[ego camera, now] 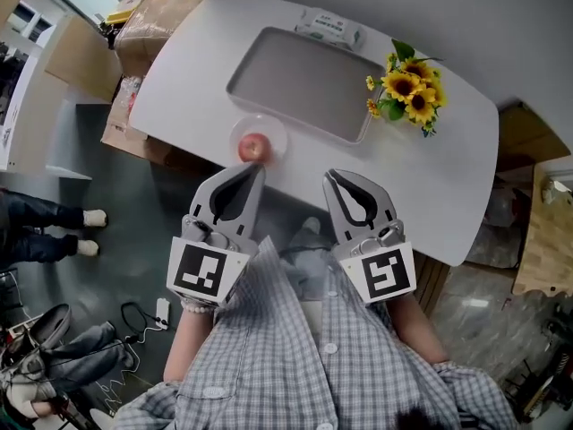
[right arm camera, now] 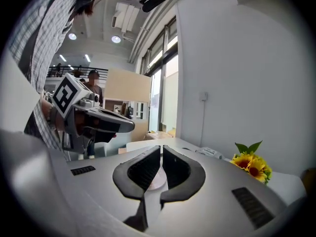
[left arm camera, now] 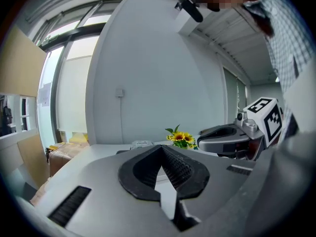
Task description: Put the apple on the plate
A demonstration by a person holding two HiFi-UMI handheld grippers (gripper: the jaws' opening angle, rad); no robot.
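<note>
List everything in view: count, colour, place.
table: one, white, middle of the head view
tray: one, grey, centre of the table
plate: one, clear, near edge of the table
apple: one, red, on the plate
sunflowers: one bunch, yellow with green leaves, right of the tray
packet: one, whitish, far edge behind the tray
cardboard boxes: several, brown, left of the table
left gripper: one, grey, jaws together, empty, just short of the plate
right gripper: one, grey, jaws together, empty, beside the left
</note>
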